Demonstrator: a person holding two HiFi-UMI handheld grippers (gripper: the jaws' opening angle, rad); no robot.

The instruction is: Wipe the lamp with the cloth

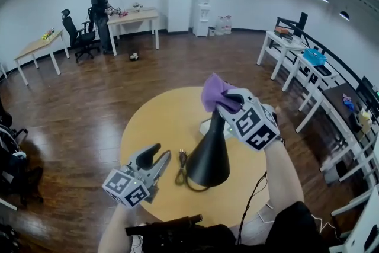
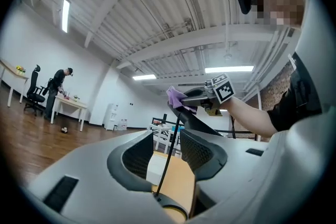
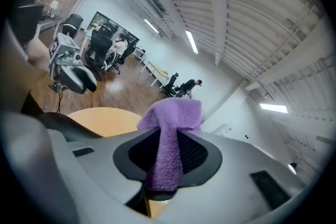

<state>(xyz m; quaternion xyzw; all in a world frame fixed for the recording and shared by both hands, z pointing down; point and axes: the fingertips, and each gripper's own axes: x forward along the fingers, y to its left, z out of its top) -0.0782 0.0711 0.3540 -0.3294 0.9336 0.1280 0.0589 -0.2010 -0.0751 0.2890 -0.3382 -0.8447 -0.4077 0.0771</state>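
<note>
**Cloth at the lamp's narrow top, shade sloping away below**

The right gripper [image 1: 228, 105] is held high and closest, its jaws clenched on the purple cloth [image 1: 213, 90], which bunches out past the tips. The cloth sits right at the narrow top of the black lamp [image 1: 210, 157], which stands near the middle of the round tabletop [image 1: 154, 121]. I cannot tell whether they touch. From there the cone shade widens down toward the near edge, so I judge the wipe should run along that slope. The left gripper [image 1: 164, 151] hangs low by the near left edge, jaws apart on nothing, clear of the shade.
</note>
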